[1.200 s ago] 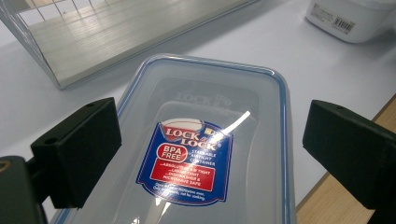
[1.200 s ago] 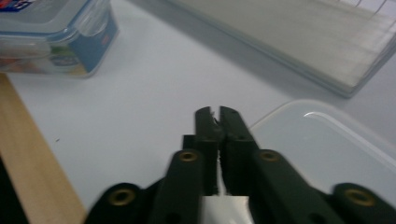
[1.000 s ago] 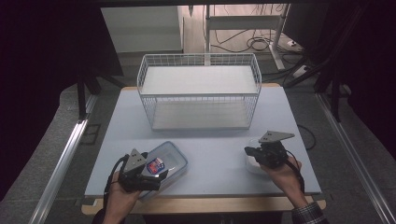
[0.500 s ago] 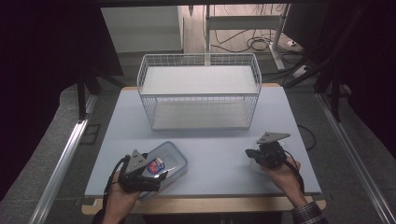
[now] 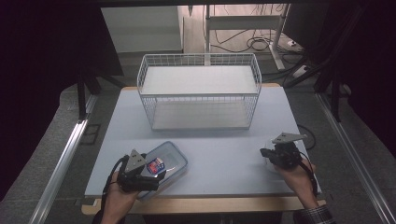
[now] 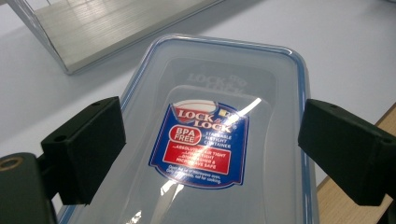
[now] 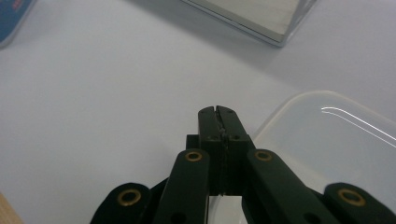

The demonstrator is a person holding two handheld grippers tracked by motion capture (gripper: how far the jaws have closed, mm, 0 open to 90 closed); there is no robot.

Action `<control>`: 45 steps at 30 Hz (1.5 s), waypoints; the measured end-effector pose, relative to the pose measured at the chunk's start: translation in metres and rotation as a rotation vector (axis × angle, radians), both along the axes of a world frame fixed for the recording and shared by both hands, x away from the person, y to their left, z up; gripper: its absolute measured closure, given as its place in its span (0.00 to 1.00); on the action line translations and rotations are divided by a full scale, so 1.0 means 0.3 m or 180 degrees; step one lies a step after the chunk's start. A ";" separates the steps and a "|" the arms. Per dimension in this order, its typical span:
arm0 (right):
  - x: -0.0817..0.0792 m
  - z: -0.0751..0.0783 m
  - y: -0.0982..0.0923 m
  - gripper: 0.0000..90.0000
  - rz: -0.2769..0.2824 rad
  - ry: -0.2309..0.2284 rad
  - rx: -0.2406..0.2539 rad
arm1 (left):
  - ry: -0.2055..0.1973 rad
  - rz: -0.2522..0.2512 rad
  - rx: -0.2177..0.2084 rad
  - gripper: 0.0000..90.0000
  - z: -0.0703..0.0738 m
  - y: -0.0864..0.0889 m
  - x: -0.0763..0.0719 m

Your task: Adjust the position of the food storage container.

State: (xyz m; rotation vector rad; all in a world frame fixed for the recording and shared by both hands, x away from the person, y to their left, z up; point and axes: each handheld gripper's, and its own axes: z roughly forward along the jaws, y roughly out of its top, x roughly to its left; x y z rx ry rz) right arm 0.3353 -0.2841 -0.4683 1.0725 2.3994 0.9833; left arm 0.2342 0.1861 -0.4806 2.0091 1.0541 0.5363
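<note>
Since the earlier frame the right gripper has slid a little further from the wire basket, toward the table's near right corner; the left gripper has kept its place. Fingers of the right gripper are pressed together with nothing between them, their tips just at the edge of a clear plastic container lying on the table. Fingers of the left gripper stand wide apart, one on each side of a clear lid with a blue rim and a red-and-blue label, not gripping it. This lid lies in front of the basket's left end, near the table's front edge.
</note>
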 end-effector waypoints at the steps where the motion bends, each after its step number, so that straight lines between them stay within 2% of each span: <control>1: 0.001 -0.001 -0.004 1.00 -0.0016 0.0010 0.0001 | 0.0012 0.0014 -0.0009 0.08 -0.002 0.004 0.000; 5: 0.001 -0.007 -0.005 1.00 -0.0074 0.0027 -0.0014 | 0.0049 0.0078 -0.0029 0.08 -0.004 0.030 -0.005; 10: -0.007 -0.005 0.009 0.98 -0.0027 -0.0031 0.0034 | 0.0137 0.0084 -0.0066 0.07 -0.005 0.060 -0.016; 12: -0.011 -0.004 0.017 0.97 -0.0003 -0.0061 0.0030 | 0.0161 0.0049 -0.0143 0.05 -0.007 0.075 -0.023; 14: -0.016 -0.004 0.026 0.96 0.0024 -0.0088 0.0012 | 0.0183 0.0090 -0.0177 0.08 -0.009 0.088 -0.031; 15: -0.016 -0.004 0.026 0.96 0.0024 -0.0088 0.0012 | 0.0162 0.0131 -0.0146 0.08 -0.008 0.094 -0.039; 17: -0.018 -0.004 0.030 0.95 0.0041 -0.0102 0.0016 | 0.0107 0.0177 -0.0058 0.18 -0.004 0.106 -0.059; 18: -0.021 -0.003 0.033 0.95 0.0045 -0.0110 0.0020 | 0.0046 0.0242 -0.0046 0.31 0.006 0.124 -0.082; 19: -0.021 -0.003 0.035 0.94 0.0051 -0.0112 0.0023 | 0.0046 0.0242 -0.0046 0.38 0.006 0.124 -0.082; 20: -0.021 -0.003 0.035 0.94 0.0051 -0.0112 0.0023 | 0.0046 0.0270 -0.0081 0.38 0.011 0.136 -0.092; 21: -0.022 -0.003 0.037 0.94 0.0058 -0.0114 0.0021 | 0.0048 0.0292 -0.0130 0.45 0.015 0.150 -0.099; 22: -0.023 -0.004 0.041 0.94 0.0071 -0.0117 0.0017 | 0.0076 0.0346 -0.0219 0.59 0.016 0.177 -0.112; 23: -0.023 -0.004 0.041 0.94 0.0071 -0.0117 0.0017 | 0.0076 0.0346 -0.0219 0.66 0.016 0.177 -0.112; 24: -0.025 -0.004 0.045 0.93 0.0082 -0.0134 0.0017 | 0.0121 0.0441 -0.0181 0.71 0.012 0.197 -0.122; 25: -0.025 -0.004 0.045 0.93 0.0082 -0.0134 0.0017 | 0.0121 0.0441 -0.0181 0.76 0.012 0.197 -0.122; 26: -0.026 -0.003 0.046 0.93 0.0093 -0.0138 0.0013 | 0.0150 0.0491 -0.0176 0.76 0.008 0.207 -0.127; 28: -0.029 -0.001 0.051 0.91 0.0098 -0.0161 0.0028 | 0.0200 0.0559 -0.0208 0.88 0.000 0.225 -0.138; 32: -0.030 -0.003 0.054 0.88 0.0094 -0.0165 0.0045 | 0.0279 0.0673 -0.0175 0.93 -0.009 0.254 -0.160; 34: -0.031 -0.004 0.057 0.87 0.0099 -0.0153 0.0041 | 0.0337 0.0739 -0.0208 0.96 -0.015 0.275 -0.176; 36: -0.031 -0.004 0.057 0.87 0.0100 -0.0154 0.0040 | 0.0359 0.0759 -0.0206 0.96 -0.019 0.279 -0.180; 41: -0.031 -0.005 0.057 0.85 0.0099 -0.0168 0.0053 | 0.0514 0.0745 -0.0195 0.97 -0.050 0.276 -0.175; 42: -0.030 -0.005 0.058 0.85 0.0105 -0.0166 0.0051 | 0.0491 0.0789 -0.0145 0.98 -0.049 0.271 -0.172; 45: -0.030 -0.007 0.063 0.84 0.0111 -0.0161 0.0058 | 0.0457 0.0827 -0.0143 0.98 -0.048 0.270 -0.167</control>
